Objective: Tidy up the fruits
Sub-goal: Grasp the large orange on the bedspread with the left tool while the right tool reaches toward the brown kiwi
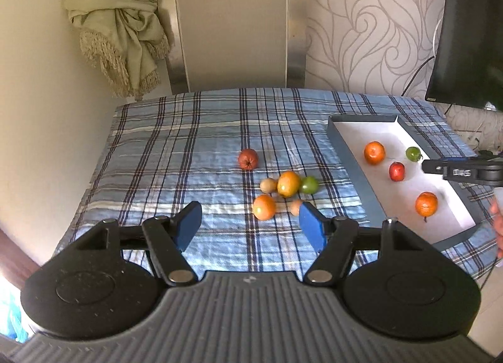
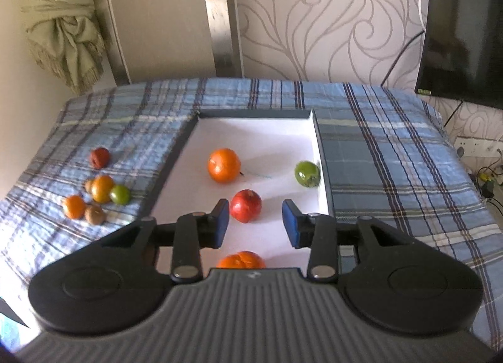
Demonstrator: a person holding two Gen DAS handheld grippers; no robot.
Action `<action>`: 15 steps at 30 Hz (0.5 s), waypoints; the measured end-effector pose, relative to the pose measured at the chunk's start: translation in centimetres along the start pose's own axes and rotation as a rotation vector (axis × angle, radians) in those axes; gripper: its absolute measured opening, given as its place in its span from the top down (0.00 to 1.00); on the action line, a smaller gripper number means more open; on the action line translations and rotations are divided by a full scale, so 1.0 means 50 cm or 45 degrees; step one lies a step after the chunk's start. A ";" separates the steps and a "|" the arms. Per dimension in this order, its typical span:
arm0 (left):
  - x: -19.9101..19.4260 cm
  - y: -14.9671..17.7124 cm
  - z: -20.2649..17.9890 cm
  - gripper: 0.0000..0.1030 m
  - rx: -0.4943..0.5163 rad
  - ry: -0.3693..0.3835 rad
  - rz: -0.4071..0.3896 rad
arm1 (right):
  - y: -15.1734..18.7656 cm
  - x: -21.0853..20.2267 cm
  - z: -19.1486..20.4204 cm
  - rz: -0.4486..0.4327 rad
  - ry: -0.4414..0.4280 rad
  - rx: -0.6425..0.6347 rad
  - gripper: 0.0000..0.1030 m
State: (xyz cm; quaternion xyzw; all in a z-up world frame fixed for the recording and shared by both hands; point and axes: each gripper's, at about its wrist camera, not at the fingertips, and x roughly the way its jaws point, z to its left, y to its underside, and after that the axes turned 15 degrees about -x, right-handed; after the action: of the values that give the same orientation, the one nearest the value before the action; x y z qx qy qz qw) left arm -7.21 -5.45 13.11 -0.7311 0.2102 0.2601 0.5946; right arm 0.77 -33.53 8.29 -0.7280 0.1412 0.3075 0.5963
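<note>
**Fruit sorting: partly complete**

Four fruits are lying in the tray [image 2: 317,155]; six loose fruits [image 1: 287,183] are waiting on the plaid cloth [image 1: 176,149] at its 9 o'clock. Left gripper [image 1: 250,226] and right gripper [image 2: 255,221] are hovering with jaws apart (nothing held)

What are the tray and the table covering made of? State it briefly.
Tray: probably cardboard, matte, with thin straight grey-blue walls and a flat white floor. Table covering: woven fabric, likely cotton, with a blue plaid pattern, soft wrinkles and a draped edge.
</note>
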 end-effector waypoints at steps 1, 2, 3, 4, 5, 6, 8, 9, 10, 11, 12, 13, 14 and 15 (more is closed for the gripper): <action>0.009 -0.004 0.003 0.29 0.002 0.005 0.003 | -0.003 -0.007 0.003 -0.008 -0.007 0.004 0.61; 0.018 -0.007 0.006 0.29 0.003 0.006 0.007 | -0.005 -0.018 0.008 -0.018 -0.015 0.008 0.61; 0.029 -0.010 0.009 0.29 0.007 0.008 0.010 | -0.008 -0.028 0.013 -0.026 -0.023 0.007 0.61; 0.039 -0.012 0.011 0.29 0.011 0.011 0.010 | -0.010 -0.040 0.019 -0.036 -0.032 0.005 0.61; 0.050 -0.013 0.013 0.29 0.015 0.017 0.012 | -0.013 -0.051 0.025 -0.043 -0.042 0.000 0.61; 0.060 -0.014 0.013 0.29 0.019 0.024 0.015 | -0.015 -0.062 0.031 -0.051 -0.052 -0.009 0.61; 0.082 -0.015 0.014 0.29 0.027 0.043 0.021 | -0.017 -0.086 0.043 -0.071 -0.059 -0.019 0.61; 0.094 -0.014 0.013 0.29 0.035 0.051 0.028 | -0.019 -0.096 0.049 -0.076 -0.064 -0.020 0.61; 0.106 -0.013 0.013 0.29 0.043 0.059 0.034 | -0.020 -0.105 0.054 -0.078 -0.069 -0.021 0.61; 0.118 -0.011 0.012 0.30 0.052 0.070 0.037 | -0.020 -0.117 0.060 -0.082 -0.070 -0.022 0.61; 0.131 -0.007 0.011 0.30 0.062 0.079 0.040 | -0.020 -0.126 0.065 -0.084 -0.068 -0.024 0.61; 0.144 -0.004 0.010 0.31 0.070 0.084 0.048 | -0.020 -0.135 0.070 -0.084 -0.068 -0.027 0.61; 0.158 0.001 0.009 0.31 0.075 0.091 0.057 | -0.019 -0.145 0.075 -0.084 -0.068 -0.029 0.61; 0.170 0.005 0.009 0.36 0.079 0.100 0.063 | -0.019 -0.152 0.079 -0.083 -0.065 -0.030 0.61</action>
State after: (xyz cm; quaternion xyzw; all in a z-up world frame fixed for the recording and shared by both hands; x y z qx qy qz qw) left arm -0.83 -5.06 7.48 -0.7166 0.2592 0.2392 0.6017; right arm -5.67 -30.75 13.32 -0.7311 0.0984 0.3083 0.6006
